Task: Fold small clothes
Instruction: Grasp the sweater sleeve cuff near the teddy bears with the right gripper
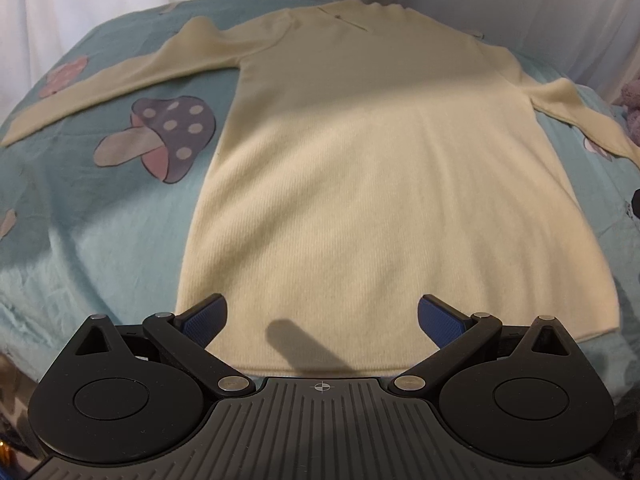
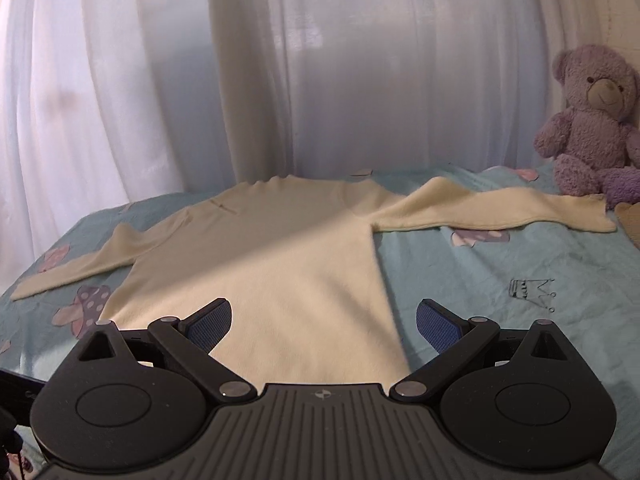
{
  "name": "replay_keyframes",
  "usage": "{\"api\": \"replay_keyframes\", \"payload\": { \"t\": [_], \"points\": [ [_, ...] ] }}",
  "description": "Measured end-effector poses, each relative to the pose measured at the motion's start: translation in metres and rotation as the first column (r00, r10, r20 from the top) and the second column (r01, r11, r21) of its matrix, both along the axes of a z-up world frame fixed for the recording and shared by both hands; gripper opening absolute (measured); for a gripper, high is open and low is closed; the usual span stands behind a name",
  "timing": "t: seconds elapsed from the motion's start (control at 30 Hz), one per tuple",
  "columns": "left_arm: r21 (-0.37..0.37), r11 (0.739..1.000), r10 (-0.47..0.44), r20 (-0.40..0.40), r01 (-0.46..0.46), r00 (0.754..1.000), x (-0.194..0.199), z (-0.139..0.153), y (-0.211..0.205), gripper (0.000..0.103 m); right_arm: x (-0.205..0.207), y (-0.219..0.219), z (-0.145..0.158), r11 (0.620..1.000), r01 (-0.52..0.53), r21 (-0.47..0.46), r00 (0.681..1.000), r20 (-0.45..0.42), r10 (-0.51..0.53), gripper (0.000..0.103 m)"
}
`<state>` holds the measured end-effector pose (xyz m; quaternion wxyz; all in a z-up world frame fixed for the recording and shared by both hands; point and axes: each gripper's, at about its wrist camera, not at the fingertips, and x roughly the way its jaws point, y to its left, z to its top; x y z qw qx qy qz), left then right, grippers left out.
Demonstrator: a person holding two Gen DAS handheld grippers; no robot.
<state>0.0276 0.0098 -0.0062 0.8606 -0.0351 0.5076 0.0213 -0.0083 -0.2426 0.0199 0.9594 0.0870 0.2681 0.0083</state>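
Note:
A cream long-sleeved knit sweater [image 1: 360,168] lies flat on the bed, hem toward me, neck far, both sleeves spread out to the sides. My left gripper [image 1: 322,320] is open and empty, hovering just above the hem near its middle. In the right wrist view the sweater [image 2: 280,272] lies ahead with its right sleeve [image 2: 500,208] stretched to the right. My right gripper [image 2: 324,324] is open and empty, above the sweater's lower right part, its right finger beyond the side edge.
The bed has a light blue sheet [image 1: 100,208] with mushroom prints [image 1: 160,140]. A purple teddy bear [image 2: 592,128] sits at the far right by white curtains [image 2: 240,80]. A tan object [image 2: 630,220] lies at the right edge.

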Motion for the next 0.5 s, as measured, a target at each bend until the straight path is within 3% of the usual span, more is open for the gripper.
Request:
{"api": "replay_keyframes", "payload": {
  "t": [0.1,0.2,0.3,0.4,0.43,0.47,0.5],
  "points": [
    [-0.015,1.000,0.024,0.021,-0.023,1.000,0.016,-0.001,0.004,0.103,0.035,-0.051,-0.008,0.980,0.187,0.062,0.982,-0.003,-0.187,0.099],
    [0.017,0.998,0.060,0.043,-0.061,0.997,0.036,-0.002,0.006,0.103,0.060,-0.115,-0.016,0.921,0.341,0.188,0.938,-0.005,-0.347,0.099],
    [0.093,0.992,0.075,0.066,-0.081,0.995,0.053,-0.004,0.005,0.103,0.082,-0.194,-0.031,0.795,0.456,0.400,0.875,-0.037,-0.483,0.097],
    [0.165,0.982,0.085,0.075,-0.097,0.994,0.073,-0.012,0.004,0.103,0.101,-0.269,-0.058,0.605,0.552,0.573,0.790,-0.127,-0.600,0.076],
    [0.176,0.979,0.093,0.068,-0.103,0.993,0.078,-0.015,0.003,0.103,0.105,-0.287,-0.067,0.552,0.576,0.603,0.764,-0.156,-0.626,0.065],
    [0.182,0.977,0.105,0.061,-0.115,0.993,0.084,-0.019,0.004,0.103,0.112,-0.303,-0.077,0.510,0.602,0.614,0.740,-0.188,-0.646,0.054],
    [0.181,0.975,0.120,0.052,-0.127,0.991,0.089,-0.024,0.004,0.103,0.118,-0.316,-0.085,0.488,0.621,0.614,0.725,-0.212,-0.655,0.051]
  ]
}}
